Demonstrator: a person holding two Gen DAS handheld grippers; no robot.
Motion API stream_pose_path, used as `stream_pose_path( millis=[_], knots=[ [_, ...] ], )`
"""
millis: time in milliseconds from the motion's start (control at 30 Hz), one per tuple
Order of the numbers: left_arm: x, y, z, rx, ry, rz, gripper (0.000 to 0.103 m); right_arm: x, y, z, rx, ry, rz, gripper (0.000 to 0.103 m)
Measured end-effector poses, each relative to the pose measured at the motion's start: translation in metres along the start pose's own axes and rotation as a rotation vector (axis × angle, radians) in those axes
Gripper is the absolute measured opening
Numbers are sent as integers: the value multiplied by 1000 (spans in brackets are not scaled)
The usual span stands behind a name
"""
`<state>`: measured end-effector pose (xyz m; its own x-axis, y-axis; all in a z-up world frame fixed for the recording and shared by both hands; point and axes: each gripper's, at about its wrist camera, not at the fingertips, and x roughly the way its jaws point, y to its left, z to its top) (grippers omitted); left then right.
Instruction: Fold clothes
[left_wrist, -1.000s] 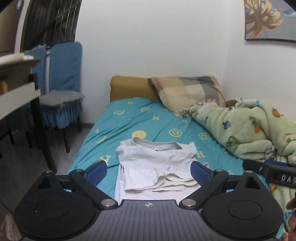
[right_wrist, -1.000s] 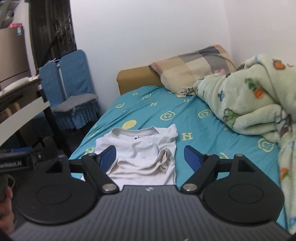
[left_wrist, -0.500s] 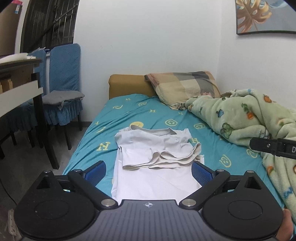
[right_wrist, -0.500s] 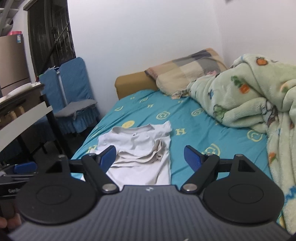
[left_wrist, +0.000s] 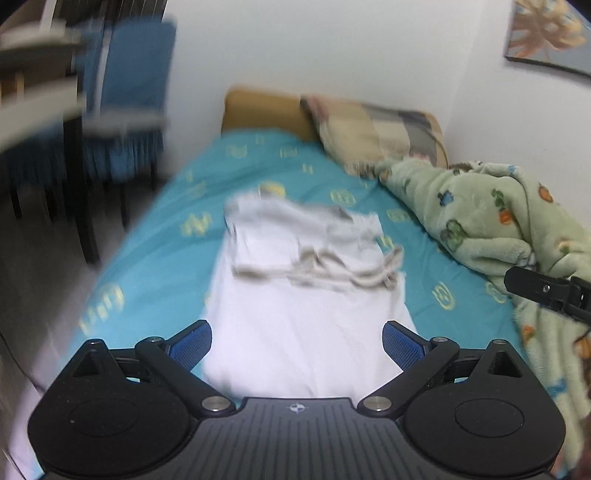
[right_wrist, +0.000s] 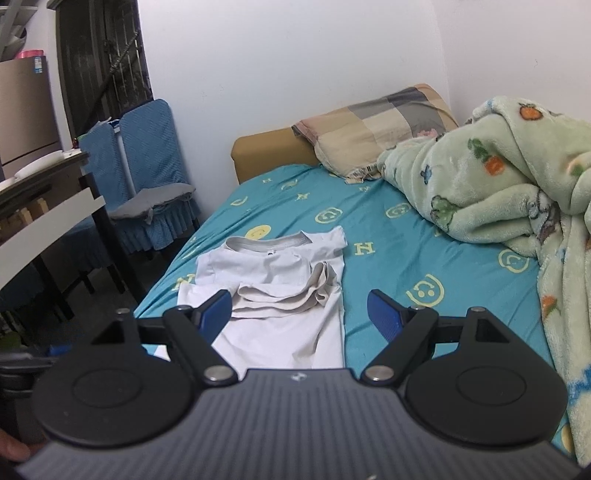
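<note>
One white T-shirt (right_wrist: 280, 295) lying on teal bed sheet (right_wrist: 388, 280), collar toward one pillow (right_wrist: 376, 125), sleeves already turned in. Judging thin, limp, light; best pinching at hem corners. Left gripper (left_wrist: 297, 345) and right gripper (right_wrist: 299, 314) both hovering spread, gripping nothing. One fleece blanket (right_wrist: 509, 184) bunching alongside.

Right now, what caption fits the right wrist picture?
Open right gripper over half-folded white cotton T-shirt on smiley-print teal bedsheet.
</note>
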<state>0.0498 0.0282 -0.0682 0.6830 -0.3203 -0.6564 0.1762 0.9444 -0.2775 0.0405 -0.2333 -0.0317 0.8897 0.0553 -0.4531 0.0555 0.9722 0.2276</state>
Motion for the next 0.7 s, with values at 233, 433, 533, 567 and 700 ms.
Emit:
stream_pose_path(
  millis=[233, 433, 533, 567, 700],
  knots=[
    [44, 33, -11, -251, 184, -54, 100, 41, -46, -31, 479, 281, 179, 82],
    [93, 67, -20, -458, 290, -71, 95, 94, -70, -85, 864, 528, 203, 81],
    [101, 80, -19, -528, 244, -91, 93, 109, -67, -97, 888, 569, 173, 69],
    [102, 81, -16, -519, 224, -81, 87, 115, -67, -101, 896, 583, 163, 68],
    [106, 84, -12, -535, 190, -42, 69, 127, -65, -89, 846, 529, 141, 55]
  ],
)
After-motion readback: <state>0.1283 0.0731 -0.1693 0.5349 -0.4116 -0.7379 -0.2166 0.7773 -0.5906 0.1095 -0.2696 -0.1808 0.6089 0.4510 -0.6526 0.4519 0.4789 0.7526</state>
